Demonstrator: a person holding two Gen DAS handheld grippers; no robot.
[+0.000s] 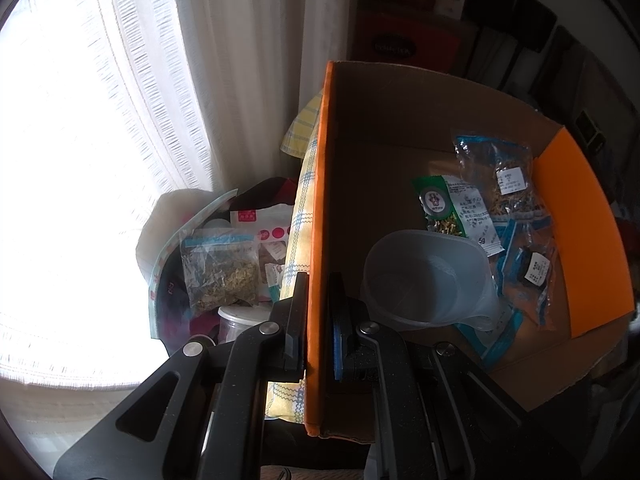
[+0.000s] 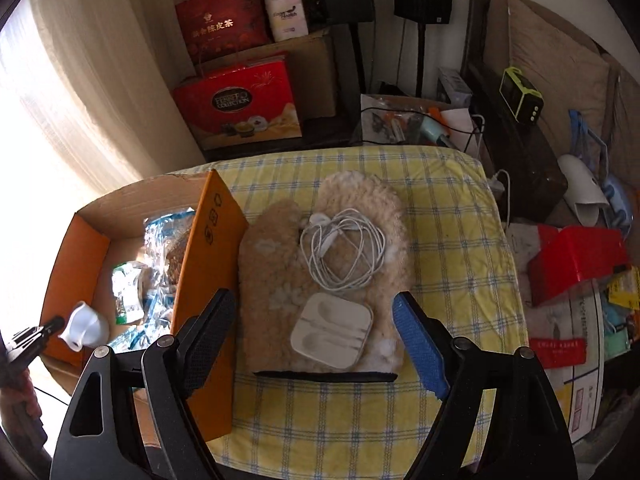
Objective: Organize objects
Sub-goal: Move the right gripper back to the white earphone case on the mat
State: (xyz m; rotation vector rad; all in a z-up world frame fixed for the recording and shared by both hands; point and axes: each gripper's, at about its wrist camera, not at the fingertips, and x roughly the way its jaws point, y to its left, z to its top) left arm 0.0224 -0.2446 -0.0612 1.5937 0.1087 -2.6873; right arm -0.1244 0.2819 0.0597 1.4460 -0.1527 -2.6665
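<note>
Left hand-held gripper (image 1: 319,320) clamps the box (image 1: 316,208) wall at lower centre, steadying it; right hand-held gripper (image 2: 314,344) hangs wide over the earphone case (image 2: 332,330) at centre, likely the next pick for the box

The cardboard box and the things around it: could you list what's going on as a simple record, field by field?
box: orange-flapped cardboard box, open, on a checked cloth
in box: clear funnel, green packet, herb bags
left tongs: shut on the box's orange flap
right tongs: open, above a white case
beside box: fuzzy slippers with earphones and the case lying on them
</note>
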